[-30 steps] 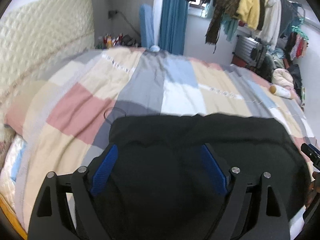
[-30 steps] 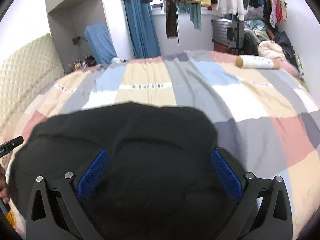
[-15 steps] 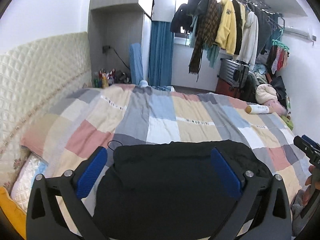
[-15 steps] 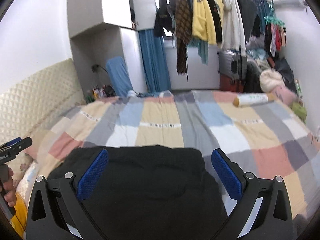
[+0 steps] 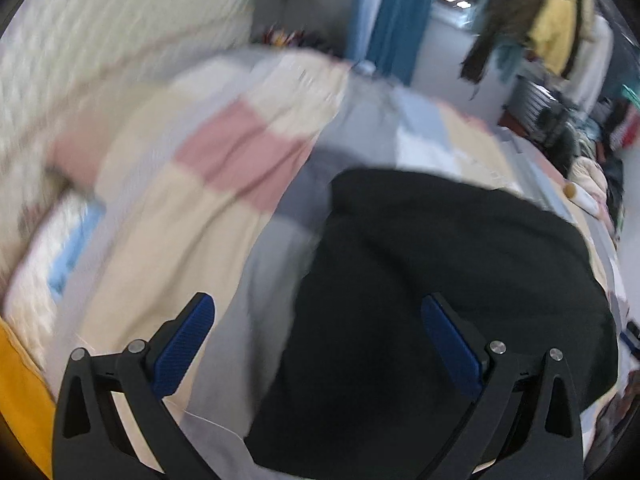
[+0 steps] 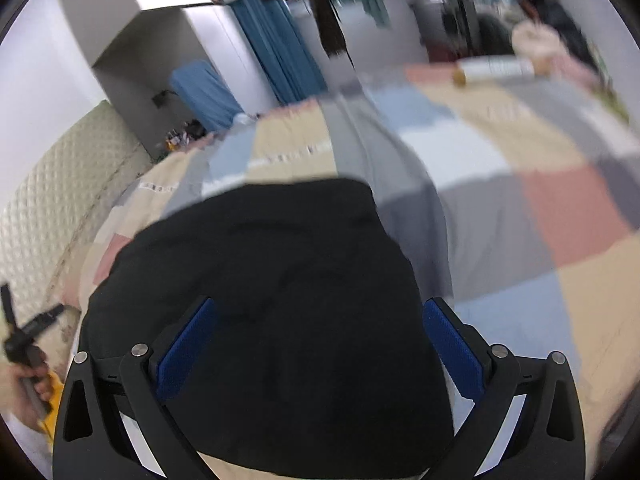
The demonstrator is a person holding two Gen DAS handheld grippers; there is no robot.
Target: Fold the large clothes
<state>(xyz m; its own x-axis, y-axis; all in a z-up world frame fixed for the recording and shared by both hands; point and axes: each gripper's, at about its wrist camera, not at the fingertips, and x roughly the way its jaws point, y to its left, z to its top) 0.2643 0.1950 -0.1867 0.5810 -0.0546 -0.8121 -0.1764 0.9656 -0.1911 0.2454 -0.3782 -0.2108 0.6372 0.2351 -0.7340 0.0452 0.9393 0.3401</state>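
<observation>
Both hand-held grippers, left [image 5: 318, 336] and right [image 6: 320, 340], hang released; the black garment [image 5: 440, 280] now sits toward three o'clock, folded on the bed [image 5: 192, 216].

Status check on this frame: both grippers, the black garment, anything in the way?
Left gripper open, holding nothing. Right gripper open, over the black garment, not gripping. Garment lies bunched on the patchwork bedspread. Nothing in the way near it.
</observation>
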